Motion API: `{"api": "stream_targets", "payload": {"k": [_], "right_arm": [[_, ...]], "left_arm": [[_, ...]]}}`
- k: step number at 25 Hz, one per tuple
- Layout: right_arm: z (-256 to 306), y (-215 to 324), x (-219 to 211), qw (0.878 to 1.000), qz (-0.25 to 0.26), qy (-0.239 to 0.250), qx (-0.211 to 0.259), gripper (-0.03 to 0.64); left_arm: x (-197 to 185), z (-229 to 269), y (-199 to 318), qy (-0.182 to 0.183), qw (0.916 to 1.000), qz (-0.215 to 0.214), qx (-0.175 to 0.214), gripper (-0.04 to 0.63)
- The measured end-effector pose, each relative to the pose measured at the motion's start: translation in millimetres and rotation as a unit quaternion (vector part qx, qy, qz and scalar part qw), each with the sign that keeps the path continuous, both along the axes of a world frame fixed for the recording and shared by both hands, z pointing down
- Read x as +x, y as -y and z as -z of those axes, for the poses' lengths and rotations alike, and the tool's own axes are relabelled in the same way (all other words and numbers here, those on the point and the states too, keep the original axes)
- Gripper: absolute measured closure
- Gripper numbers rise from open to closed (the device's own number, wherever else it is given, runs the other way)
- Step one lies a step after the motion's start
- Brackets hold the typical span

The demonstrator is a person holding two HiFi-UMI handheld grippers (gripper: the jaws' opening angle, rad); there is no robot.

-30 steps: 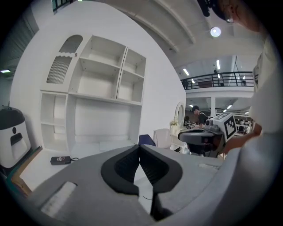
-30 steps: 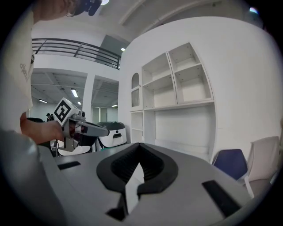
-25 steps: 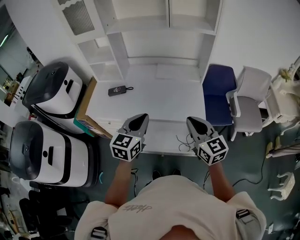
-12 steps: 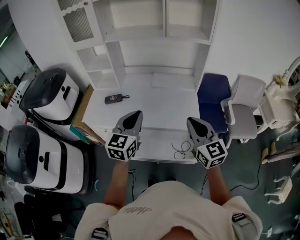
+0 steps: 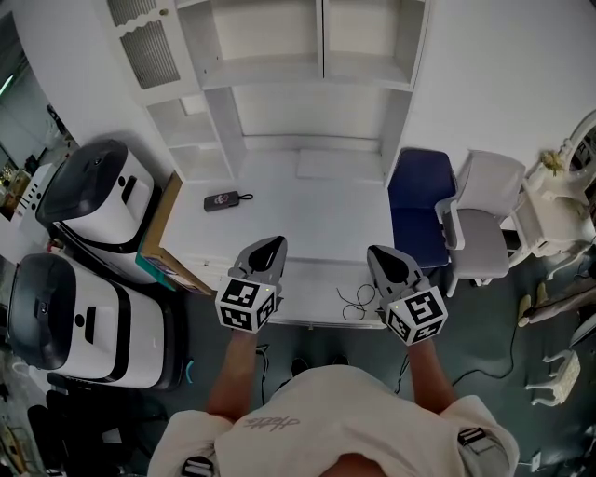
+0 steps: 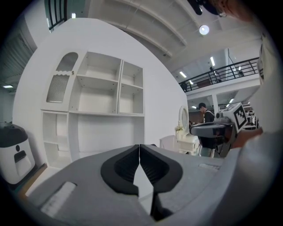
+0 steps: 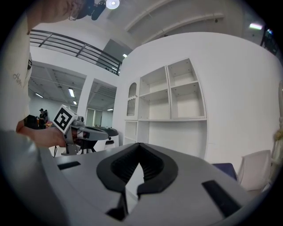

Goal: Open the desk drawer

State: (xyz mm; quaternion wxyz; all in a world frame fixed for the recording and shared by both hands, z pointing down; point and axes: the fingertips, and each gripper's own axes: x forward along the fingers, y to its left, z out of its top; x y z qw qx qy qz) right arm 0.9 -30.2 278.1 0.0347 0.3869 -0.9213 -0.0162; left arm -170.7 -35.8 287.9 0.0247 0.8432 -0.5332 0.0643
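Head view: shirt [image 5: 372, 415] script unreadable; markers on L gripper [image 5: 269, 246], R gripper [image 5: 381, 254].

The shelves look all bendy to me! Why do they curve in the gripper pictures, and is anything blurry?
Left gripper view: the wide-angle lens bows the white shelf unit and leaves black corners around a round picture. Right gripper view: same bowing, and the ceiling lamp glares bright. Head view: sharp and evenly lit, no hard shadows on the desk.
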Motion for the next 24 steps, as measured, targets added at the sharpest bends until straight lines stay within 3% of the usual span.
{"api": "stream_targets", "payload": {"k": [24], "right_arm": [[-19, -2, 0, 1.0, -0.015, 0.006, -0.013, 0.62]], "left_arm": [[-10, -20, -9, -0.005, 0.9998, 0.0, -0.02, 0.578]]}}
